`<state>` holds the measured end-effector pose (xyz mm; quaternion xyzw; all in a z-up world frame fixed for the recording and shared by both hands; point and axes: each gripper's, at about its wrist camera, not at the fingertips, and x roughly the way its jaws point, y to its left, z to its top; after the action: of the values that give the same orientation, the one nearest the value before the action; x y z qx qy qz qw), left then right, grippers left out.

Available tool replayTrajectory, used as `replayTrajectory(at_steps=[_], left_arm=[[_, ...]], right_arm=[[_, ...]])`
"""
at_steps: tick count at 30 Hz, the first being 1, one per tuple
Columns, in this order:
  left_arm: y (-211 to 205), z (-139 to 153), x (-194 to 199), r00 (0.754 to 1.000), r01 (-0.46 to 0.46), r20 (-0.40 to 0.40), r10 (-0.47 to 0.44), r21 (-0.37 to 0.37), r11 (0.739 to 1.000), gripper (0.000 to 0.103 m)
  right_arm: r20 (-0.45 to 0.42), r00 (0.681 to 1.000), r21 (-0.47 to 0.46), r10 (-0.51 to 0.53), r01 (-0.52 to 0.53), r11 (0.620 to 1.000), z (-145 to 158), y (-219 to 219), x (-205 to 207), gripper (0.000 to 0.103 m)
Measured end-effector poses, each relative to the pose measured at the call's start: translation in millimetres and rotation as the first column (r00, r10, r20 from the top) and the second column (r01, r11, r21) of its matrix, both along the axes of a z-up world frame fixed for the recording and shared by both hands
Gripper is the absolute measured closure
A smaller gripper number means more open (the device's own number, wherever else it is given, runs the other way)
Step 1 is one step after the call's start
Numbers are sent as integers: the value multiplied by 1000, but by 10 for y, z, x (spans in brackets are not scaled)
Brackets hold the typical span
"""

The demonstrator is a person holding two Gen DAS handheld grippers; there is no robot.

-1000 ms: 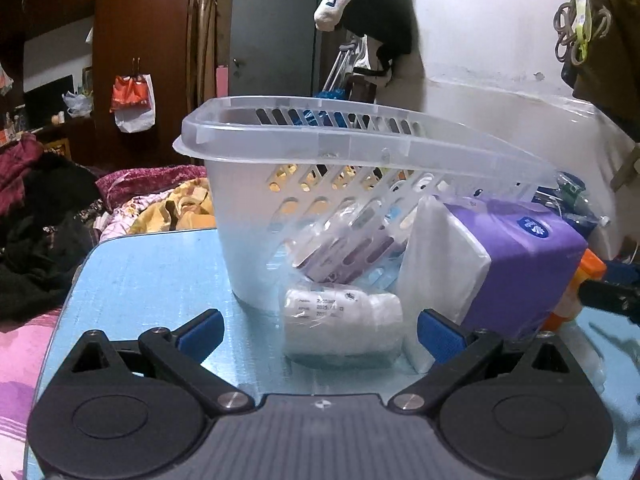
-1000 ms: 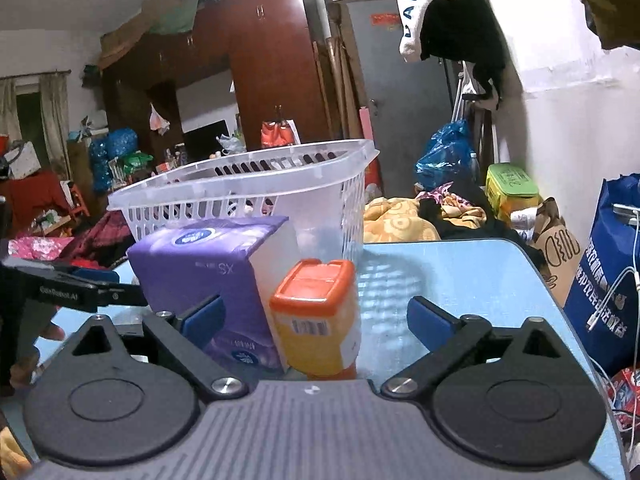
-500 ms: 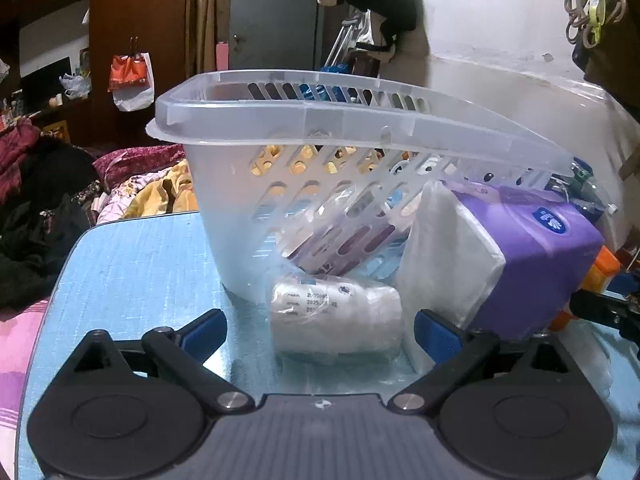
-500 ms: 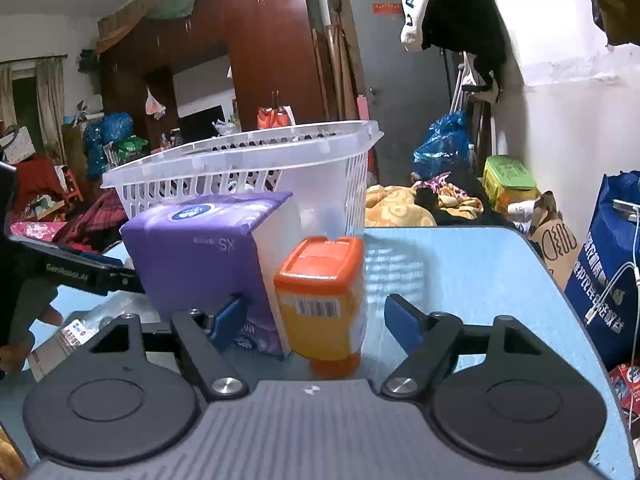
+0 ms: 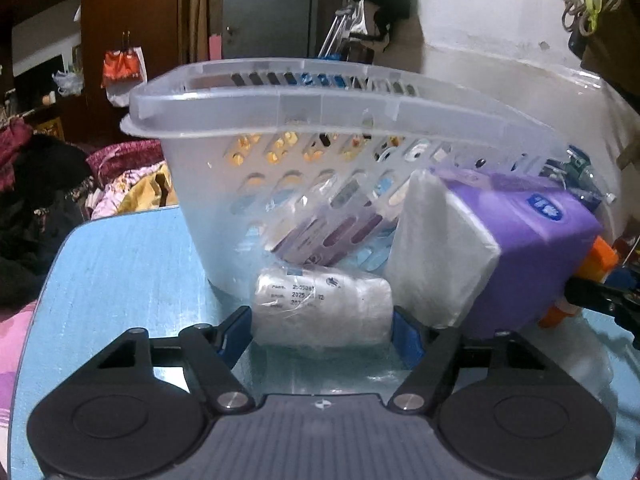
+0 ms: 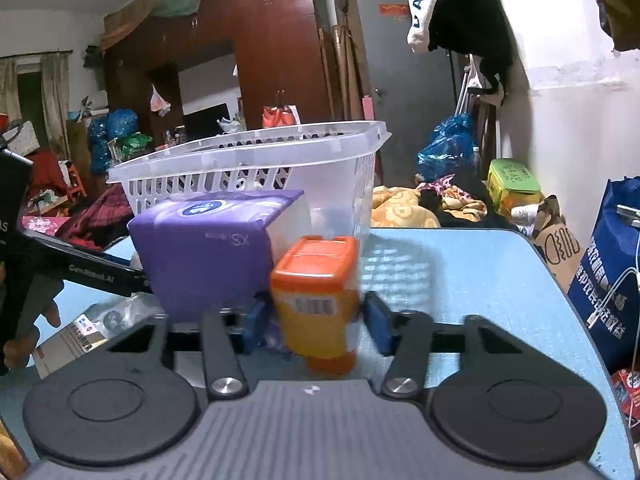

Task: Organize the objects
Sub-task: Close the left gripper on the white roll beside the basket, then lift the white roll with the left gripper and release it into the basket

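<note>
A clear plastic basket (image 5: 224,200) stands on the blue table (image 5: 120,280) with a purple box inside it. A white plastic-wrapped roll (image 5: 320,306) lies on the table in front of the basket. My left gripper (image 5: 322,334) has closed on the roll, its blue pads touching both ends. A purple tissue pack (image 5: 500,248) stands to the right of the roll. In the right wrist view my right gripper (image 6: 316,326) has closed around an orange-lidded yellow bottle (image 6: 316,300), beside the tissue pack (image 6: 204,248) and in front of the basket (image 6: 256,160).
Flat packets (image 6: 80,328) lie on the table at the left of the right wrist view. A blue bag (image 6: 608,272) hangs past the table's right edge. Clothes and bedding (image 5: 120,192) lie beyond the far edge. The left gripper's arm (image 6: 88,272) crosses the left side.
Both grippers moved forward and closed: the left jaws came in onto the white roll, the right jaws came in onto the orange-lidded bottle.
</note>
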<state>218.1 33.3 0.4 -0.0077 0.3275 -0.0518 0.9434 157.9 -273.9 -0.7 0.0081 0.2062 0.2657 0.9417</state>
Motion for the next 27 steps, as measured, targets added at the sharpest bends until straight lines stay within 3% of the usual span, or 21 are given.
replayTrajectory(at_steps=[8,14,20,27], left_arm=[[62,81,-256,995,11,101,-9,-26,1000,28],[148,242,-542,977,16,214,0,-69,998,28],[227,687,-706,943,18,332,27,-131,991,28],[125,1323,-241,944,-5,327,35,-90,996,28]], right_arm=[[40,999,1,-31,31,1000,37,-86,-39,56],[81,996,39,-35,32,999,165,-223,-155,57],[192,981,74,-12,-3,997,610,-283,-353,58],[241,969,47,49,-62,997,1309,54,0,58]])
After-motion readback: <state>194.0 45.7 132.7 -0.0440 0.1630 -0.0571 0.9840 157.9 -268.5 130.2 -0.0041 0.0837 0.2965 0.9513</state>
